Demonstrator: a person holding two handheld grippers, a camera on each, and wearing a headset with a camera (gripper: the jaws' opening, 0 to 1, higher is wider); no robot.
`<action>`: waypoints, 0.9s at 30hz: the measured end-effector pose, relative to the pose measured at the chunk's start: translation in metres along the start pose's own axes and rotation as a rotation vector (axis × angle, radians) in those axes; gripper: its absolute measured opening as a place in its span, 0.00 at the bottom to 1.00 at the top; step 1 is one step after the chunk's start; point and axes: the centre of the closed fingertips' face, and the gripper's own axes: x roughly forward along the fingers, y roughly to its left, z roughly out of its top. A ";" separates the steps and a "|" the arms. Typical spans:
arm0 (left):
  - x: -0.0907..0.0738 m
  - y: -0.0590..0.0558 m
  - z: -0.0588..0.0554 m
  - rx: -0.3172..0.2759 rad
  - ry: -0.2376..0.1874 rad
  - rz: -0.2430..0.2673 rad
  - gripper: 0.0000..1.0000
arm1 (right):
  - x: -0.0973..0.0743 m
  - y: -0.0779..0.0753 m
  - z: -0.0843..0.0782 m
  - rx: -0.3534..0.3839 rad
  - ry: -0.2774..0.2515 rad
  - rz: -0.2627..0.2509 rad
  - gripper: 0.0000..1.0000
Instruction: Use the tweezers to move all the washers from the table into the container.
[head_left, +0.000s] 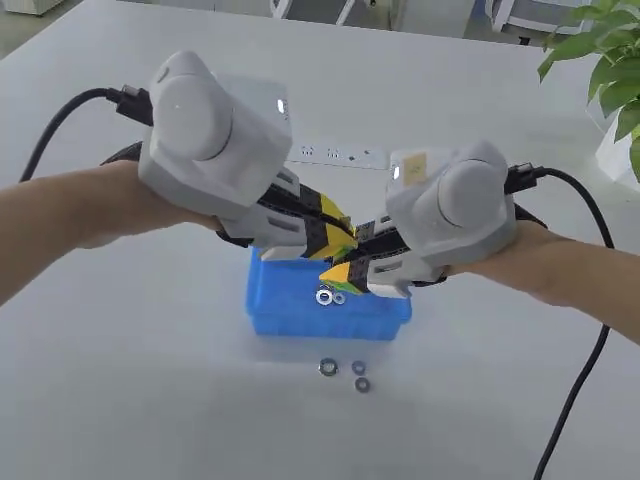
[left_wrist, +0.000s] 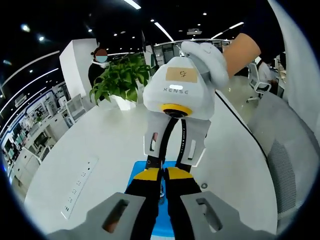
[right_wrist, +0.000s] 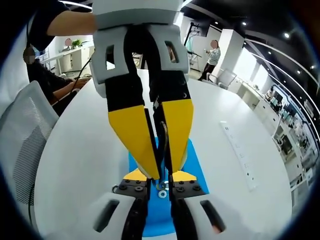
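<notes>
Left gripper (left_wrist: 162, 174) pinched shut, right gripper (right_wrist: 159, 176) narrowed, on what I cannot tell. Three washers (head_left: 328, 367) lie on the table (head_left: 150, 400), six o'clock of the blue container (head_left: 290, 318). They look light, hard and slippery, best nipped across the ring.

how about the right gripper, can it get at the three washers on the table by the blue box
Probably yes. The washers lie on bare table beside the blue box with nothing over them; the right gripper sits just above the box, facing the left gripper.
</notes>
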 end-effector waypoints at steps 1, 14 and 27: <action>0.000 -0.001 0.002 0.000 -0.003 0.000 0.06 | -0.001 -0.001 -0.001 0.005 0.003 -0.005 0.18; -0.019 -0.004 0.018 0.020 -0.018 0.023 0.06 | -0.028 -0.010 0.004 0.119 -0.070 -0.102 0.29; -0.028 -0.028 0.017 -0.013 -0.018 0.053 0.06 | -0.067 0.035 -0.016 0.131 -0.113 -0.105 0.54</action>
